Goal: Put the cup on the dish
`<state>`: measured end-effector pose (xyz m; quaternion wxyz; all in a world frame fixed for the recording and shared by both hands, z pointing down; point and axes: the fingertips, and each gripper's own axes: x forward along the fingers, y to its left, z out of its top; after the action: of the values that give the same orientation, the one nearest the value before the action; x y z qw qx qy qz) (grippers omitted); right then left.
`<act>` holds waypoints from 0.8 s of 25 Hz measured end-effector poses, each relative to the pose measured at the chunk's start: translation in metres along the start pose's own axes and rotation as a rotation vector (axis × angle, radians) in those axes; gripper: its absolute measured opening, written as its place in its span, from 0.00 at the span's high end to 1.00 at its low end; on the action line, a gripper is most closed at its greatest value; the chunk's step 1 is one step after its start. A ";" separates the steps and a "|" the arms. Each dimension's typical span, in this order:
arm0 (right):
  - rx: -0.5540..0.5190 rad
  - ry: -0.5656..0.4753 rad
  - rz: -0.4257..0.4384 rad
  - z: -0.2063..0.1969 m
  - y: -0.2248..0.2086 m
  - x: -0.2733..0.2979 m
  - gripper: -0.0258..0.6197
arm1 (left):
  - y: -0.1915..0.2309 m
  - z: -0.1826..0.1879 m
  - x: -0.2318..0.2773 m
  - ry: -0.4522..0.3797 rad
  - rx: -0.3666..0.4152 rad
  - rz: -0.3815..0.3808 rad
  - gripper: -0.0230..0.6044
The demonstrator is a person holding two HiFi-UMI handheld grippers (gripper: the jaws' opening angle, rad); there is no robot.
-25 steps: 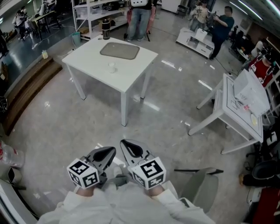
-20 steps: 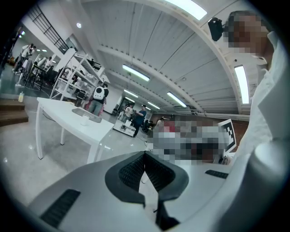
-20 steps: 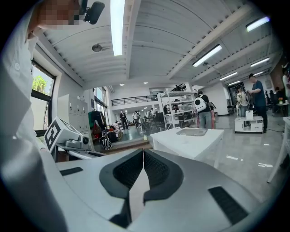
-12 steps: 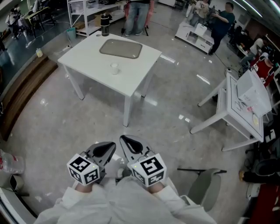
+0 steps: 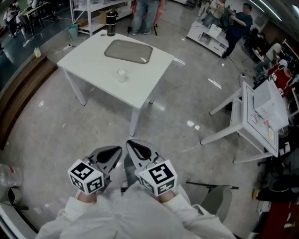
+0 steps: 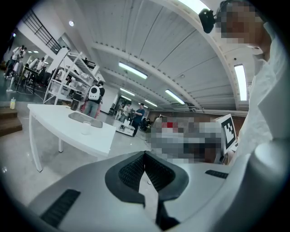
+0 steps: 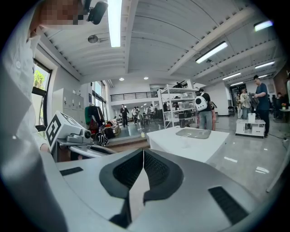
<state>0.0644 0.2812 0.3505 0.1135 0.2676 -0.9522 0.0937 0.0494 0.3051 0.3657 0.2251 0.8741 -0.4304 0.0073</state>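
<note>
A small clear cup (image 5: 121,74) stands near the middle of a white table (image 5: 93,70), well ahead of me. Behind it on the same table lies a grey rectangular dish (image 5: 128,51). Both also show small in the left gripper view, the cup (image 6: 85,128) in front of the dish (image 6: 84,118), and in the right gripper view as cup (image 7: 186,142) and dish (image 7: 193,133). My left gripper (image 5: 115,150) and right gripper (image 5: 131,144) are held side by side close to my body, over the floor, far short of the table. Both are shut with nothing between their jaws.
A black flask (image 5: 110,17) stands at the table's far left corner. A second white table (image 5: 254,116) stands tilted at the right, with a grey chair (image 5: 212,198) near my right side. Shelving and people (image 5: 145,9) stand beyond the table. Shiny grey floor lies between me and the table.
The table, with cup and dish, has drawn slightly nearer and shifted left in the head view as I walk toward it. Both grippers stay shut and side by side.
</note>
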 end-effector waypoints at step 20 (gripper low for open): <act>-0.003 -0.017 0.103 0.070 -0.196 0.150 0.94 | 0.162 0.109 0.169 -0.036 0.013 0.122 0.95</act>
<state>0.0325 0.0265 0.3463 0.1006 0.2190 -0.9658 0.0958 0.0139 0.0494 0.3651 0.2107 0.8476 -0.4870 0.0080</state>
